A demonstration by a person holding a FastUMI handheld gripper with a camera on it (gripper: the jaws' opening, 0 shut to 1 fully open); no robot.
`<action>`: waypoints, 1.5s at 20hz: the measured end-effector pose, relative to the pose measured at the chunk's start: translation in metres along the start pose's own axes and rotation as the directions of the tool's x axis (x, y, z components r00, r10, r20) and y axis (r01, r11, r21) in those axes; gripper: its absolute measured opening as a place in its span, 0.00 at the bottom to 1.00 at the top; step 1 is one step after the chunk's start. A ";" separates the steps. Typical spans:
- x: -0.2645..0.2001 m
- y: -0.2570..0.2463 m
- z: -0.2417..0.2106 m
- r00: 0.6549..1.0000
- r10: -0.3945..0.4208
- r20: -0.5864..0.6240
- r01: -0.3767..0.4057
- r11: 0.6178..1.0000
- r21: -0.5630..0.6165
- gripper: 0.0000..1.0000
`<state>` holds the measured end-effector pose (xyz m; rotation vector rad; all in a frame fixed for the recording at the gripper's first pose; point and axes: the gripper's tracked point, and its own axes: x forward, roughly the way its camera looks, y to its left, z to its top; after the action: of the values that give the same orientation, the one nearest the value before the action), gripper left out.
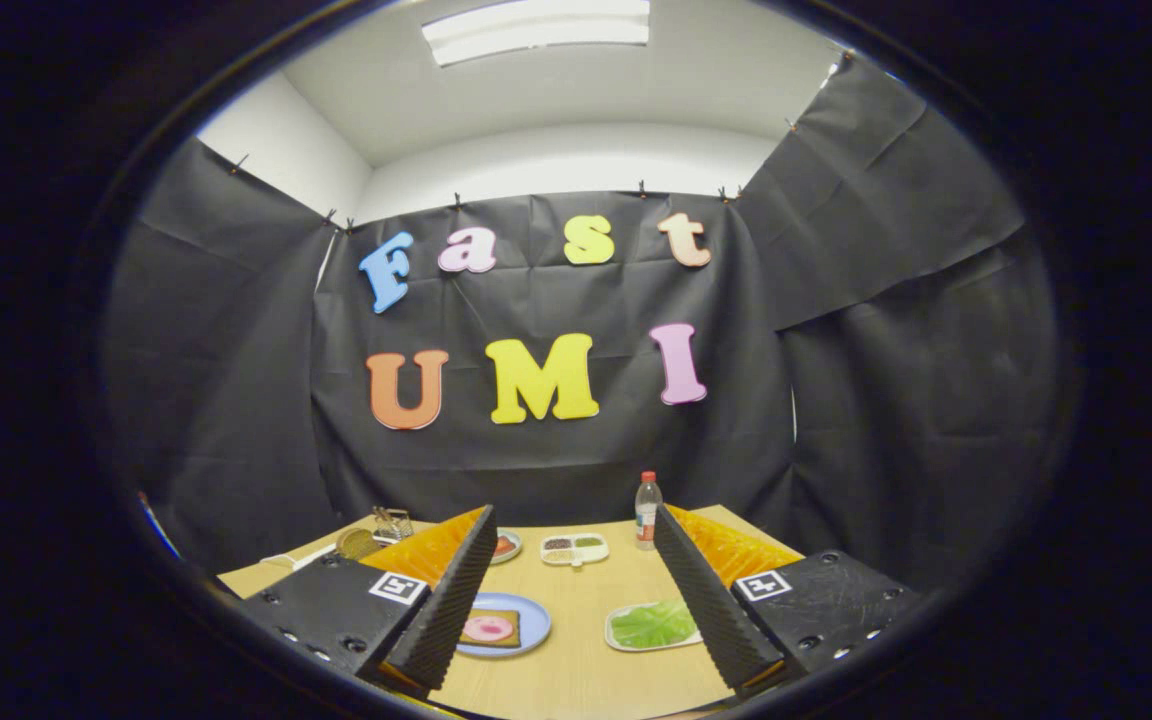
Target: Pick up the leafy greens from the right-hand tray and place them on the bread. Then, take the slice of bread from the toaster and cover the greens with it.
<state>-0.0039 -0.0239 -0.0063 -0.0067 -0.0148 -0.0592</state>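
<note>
Gripper (576,610) sits high and back from the table (576,670), fingers spread wide, nothing between them. Looks like a start pose: the whole layout can be read before committing.

Greens (653,624) lie flat on the right tray (618,640), just inside the right finger. Blue plate (533,622) on the left holds the bread (489,628) with a pink slice on top, partly behind the left finger.

Toaster (393,522) is far left, behind the left finger; cannot tell if bread is in it. Bottle (647,510) and a divided dish (574,549) stand far, out of the path.

Likely next: descend right onto the greens. They're thin and flat, so a low pinch.
</note>
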 end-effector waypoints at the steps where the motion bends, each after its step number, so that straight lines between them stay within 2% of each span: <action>1: 0.004 -0.002 -0.005 1.000 -0.004 -0.011 0.004 1.000 -0.002 0.96; 10: 0.070 -0.042 -0.071 0.971 -0.104 -0.215 0.104 0.994 -0.011 0.96; 15: 0.115 -0.073 -0.127 0.914 -0.144 -0.378 0.149 0.989 -0.018 0.95; 20: 0.152 -0.097 -0.200 0.818 -0.165 -0.552 0.168 0.985 -0.045 0.96; 23: 0.170 -0.103 -0.237 0.759 -0.159 -0.632 0.153 0.986 -0.065 0.95; 27: 0.178 -0.112 -0.275 0.651 -0.197 -0.733 0.161 0.980 -0.120 0.95; 30: 0.182 -0.108 -0.290 0.608 -0.174 -0.774 0.145 0.984 -0.108 0.95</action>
<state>0.1752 -0.1448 -0.2927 -0.0133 0.8844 -0.2427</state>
